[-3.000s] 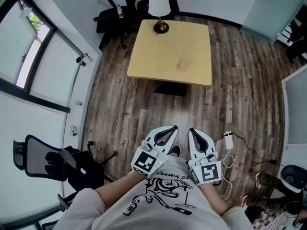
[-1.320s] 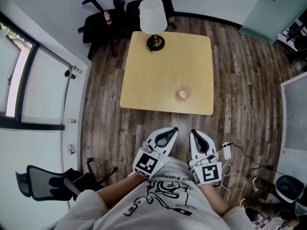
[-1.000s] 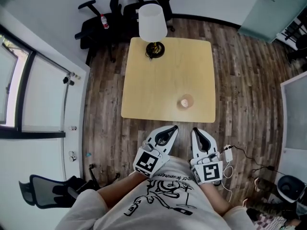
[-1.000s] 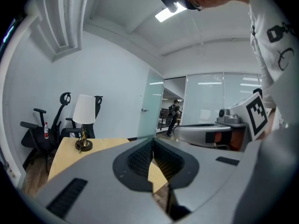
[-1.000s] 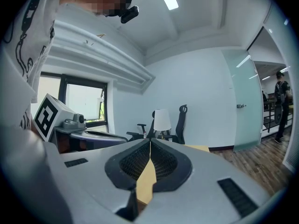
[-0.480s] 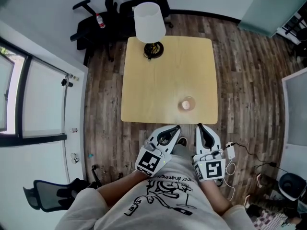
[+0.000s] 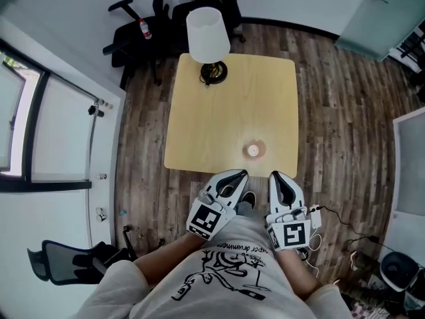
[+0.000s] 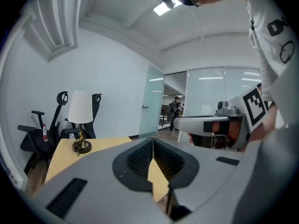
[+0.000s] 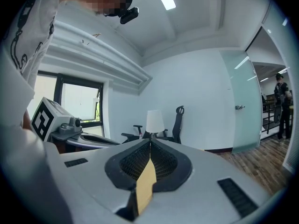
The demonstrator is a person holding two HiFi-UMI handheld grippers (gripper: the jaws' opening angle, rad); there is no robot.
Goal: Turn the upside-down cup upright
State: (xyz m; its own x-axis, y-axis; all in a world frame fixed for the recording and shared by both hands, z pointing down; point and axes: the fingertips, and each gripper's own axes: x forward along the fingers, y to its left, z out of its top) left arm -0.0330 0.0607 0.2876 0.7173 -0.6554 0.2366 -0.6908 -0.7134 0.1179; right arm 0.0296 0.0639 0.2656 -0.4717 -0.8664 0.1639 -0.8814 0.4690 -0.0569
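- One small, pale cup (image 7: 253, 150) sits on a square wooden table (image 7: 219, 105), close to the edge nearest the person and toward its right side. From above it is too small to tell which end is up.
- Two grippers are held low in front of the person, short of that edge. The left gripper (image 7: 238, 175) and the right gripper (image 7: 277, 176) sit side by side, pointing toward the table.
- The cup lies just beyond them, roughly between the two sets of tips and a little nearer the right one. Bare tabletop separates it from them, and nothing touches it.
- Each gripper's own view shows its jaws pressed together with nothing between them. Neither of those views shows the cup.
- The step in hand looks like the approach, with the grasp not yet begun.
- To do it well, the chosen gripper should probably spread its jaws wide before it arrives and come in level at the cup's side wall. It should then close gently around the middle, leaving room for the wrist to roll the cup over.
- A fast or off-centre approach risks a sideways knock that could tip the cup over the nearby edge.
- Farther off, a lamp (image 7: 208, 35) with a white shade stands at the table's far edge.
- Black office chairs (image 7: 133, 25) are grouped behind the lamp on the plank floor (image 7: 345, 125).
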